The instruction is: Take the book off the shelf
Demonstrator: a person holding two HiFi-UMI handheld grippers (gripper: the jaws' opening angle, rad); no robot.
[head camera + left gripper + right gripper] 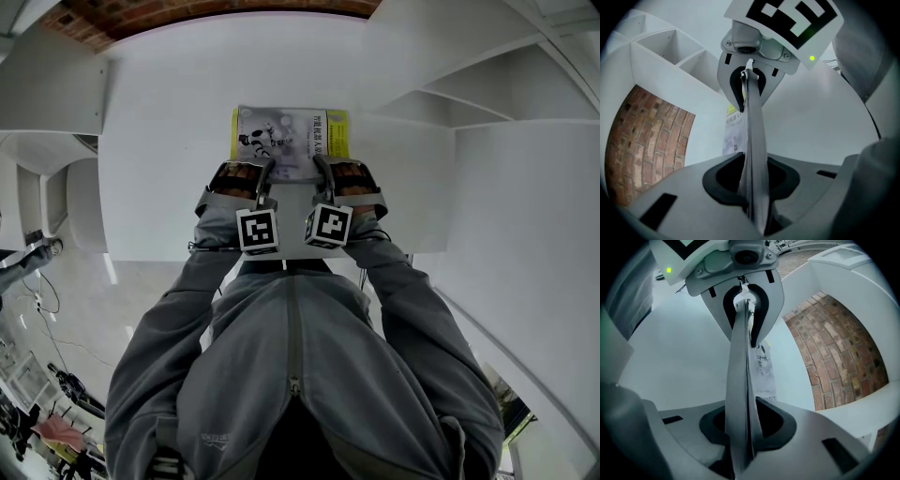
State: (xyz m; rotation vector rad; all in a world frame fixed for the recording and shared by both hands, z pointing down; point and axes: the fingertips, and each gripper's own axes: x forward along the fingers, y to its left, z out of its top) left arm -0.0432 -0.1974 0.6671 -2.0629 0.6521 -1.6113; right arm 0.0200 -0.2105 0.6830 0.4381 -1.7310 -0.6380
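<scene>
Sleeves (187,309) lead to left gripper (267,169) and right gripper (322,169), both clamped on the near edge of the book (291,136) (it stretches straight away from them)

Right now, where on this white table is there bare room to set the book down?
Bare tabletop left of the book and right of it, up to the shelf unit. Crowded near edge: left gripper, right gripper.

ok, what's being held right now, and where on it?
The book, clamped along its near edge: left tool toward the left end, right tool toward the right.
</scene>
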